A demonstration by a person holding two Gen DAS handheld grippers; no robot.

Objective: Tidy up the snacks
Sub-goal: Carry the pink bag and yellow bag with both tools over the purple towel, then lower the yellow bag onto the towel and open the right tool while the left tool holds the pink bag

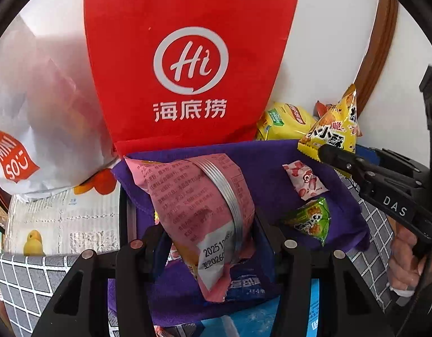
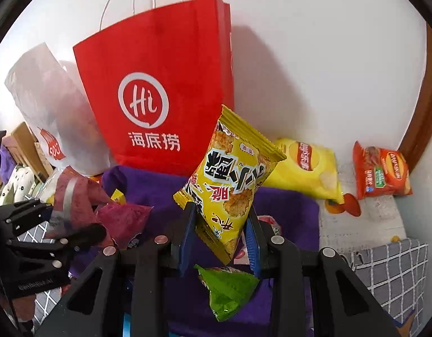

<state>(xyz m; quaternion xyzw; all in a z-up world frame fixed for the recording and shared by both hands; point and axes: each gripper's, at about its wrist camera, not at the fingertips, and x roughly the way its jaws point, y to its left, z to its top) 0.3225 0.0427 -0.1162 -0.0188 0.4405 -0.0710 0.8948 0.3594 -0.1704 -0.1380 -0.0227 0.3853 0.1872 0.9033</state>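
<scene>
While both grippers are being held over the purple cloth (image 1: 272, 163), a snack is being gripped in each. A pink packet (image 1: 199, 210) with a silver band is being clamped between the partly closed jaws of the left gripper (image 1: 207, 241), and it is being kept tilted above the near part of the cloth. A yellow packet (image 2: 232, 179) with bold black lettering is being pinched near its lower end by the narrowly set blue fingers (image 2: 186, 238) of the right gripper (image 2: 220, 241), and it is being carried above the cloth's right portion.

On the cloth, a small green packet (image 1: 311, 220) and a small pink-and-white sweet (image 1: 304, 182) are being left lying just beside each other. Behind the cloth, a red paper bag (image 1: 188, 64) is being propped upright against the white wall (image 2: 328, 56), with a white bag (image 1: 39, 106) being leaned to its left. Beyond the cloth's far right corner, a yellow crisp bag (image 2: 308, 165) and an orange crisp bag (image 2: 381, 171) are being left lying near the wall. A hand (image 1: 407, 261) is being seen on the right gripper's handle, to the right of the cloth.
</scene>
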